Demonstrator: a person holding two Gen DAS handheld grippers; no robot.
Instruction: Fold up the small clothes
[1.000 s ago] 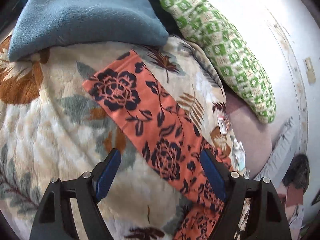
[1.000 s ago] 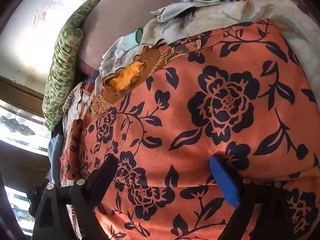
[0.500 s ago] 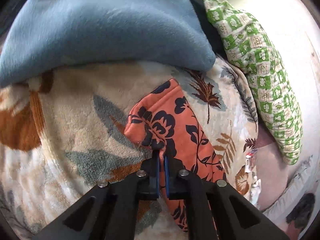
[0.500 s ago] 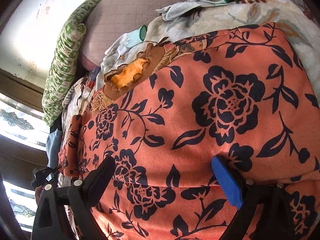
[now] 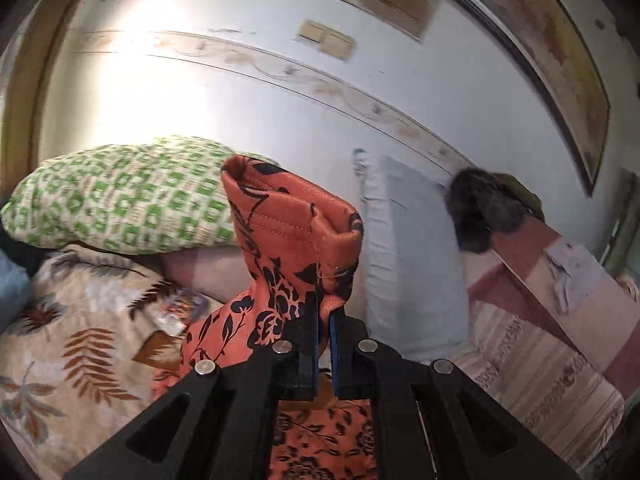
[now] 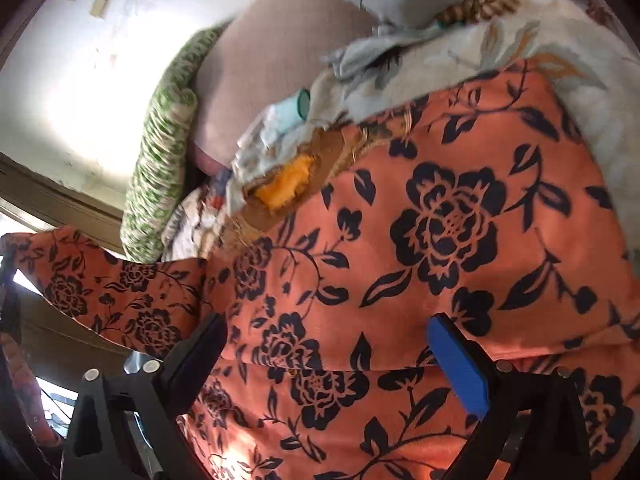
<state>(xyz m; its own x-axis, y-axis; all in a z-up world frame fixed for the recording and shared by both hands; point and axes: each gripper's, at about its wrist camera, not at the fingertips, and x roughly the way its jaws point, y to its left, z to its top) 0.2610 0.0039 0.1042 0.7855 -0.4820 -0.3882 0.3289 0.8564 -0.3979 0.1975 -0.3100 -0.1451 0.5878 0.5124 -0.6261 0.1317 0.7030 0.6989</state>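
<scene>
Orange floral garment [image 5: 292, 240], soft with stitched hem, pinched upright by closed left tongs [image 5: 324, 320]; right tongs [image 6: 336, 356] gape empty above it.

One orange floral garment [image 5: 296, 248] is present. Two grippers: the left gripper [image 5: 324, 320] and the right gripper [image 6: 336, 344]. One green checked pillow [image 5: 120, 196]. One pale grey pillow [image 5: 408, 264]. One leaf-print blanket [image 5: 80, 340]. Two wall switch plates [image 5: 326, 38].

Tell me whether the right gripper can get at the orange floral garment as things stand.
Probably yes: the right gripper is open, its fingers straddling the orange floral garment with nothing between. The left gripper holds only a far end lifted.
</scene>
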